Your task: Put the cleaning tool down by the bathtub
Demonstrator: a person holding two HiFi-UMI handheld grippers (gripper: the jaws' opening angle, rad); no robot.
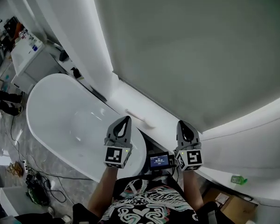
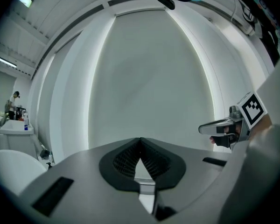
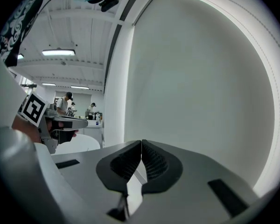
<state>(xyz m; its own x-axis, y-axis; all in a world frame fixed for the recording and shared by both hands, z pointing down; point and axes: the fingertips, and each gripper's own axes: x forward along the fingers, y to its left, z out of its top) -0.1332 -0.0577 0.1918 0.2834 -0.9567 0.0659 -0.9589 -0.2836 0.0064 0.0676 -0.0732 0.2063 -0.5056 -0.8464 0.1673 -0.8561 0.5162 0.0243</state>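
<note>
A: Where is the light coming from?
B: A glowing strip is edging the grey wall panel ahead of the left gripper and right gripper; ceiling tubes are shining to the right gripper's left.
A: And picture quality?
B: Gripper views are bending, darkening into black corners; the bathtub is glaring white.

Nothing legible here. The small screen just beside the right gripper glows with print, but it is too small to read.
</note>
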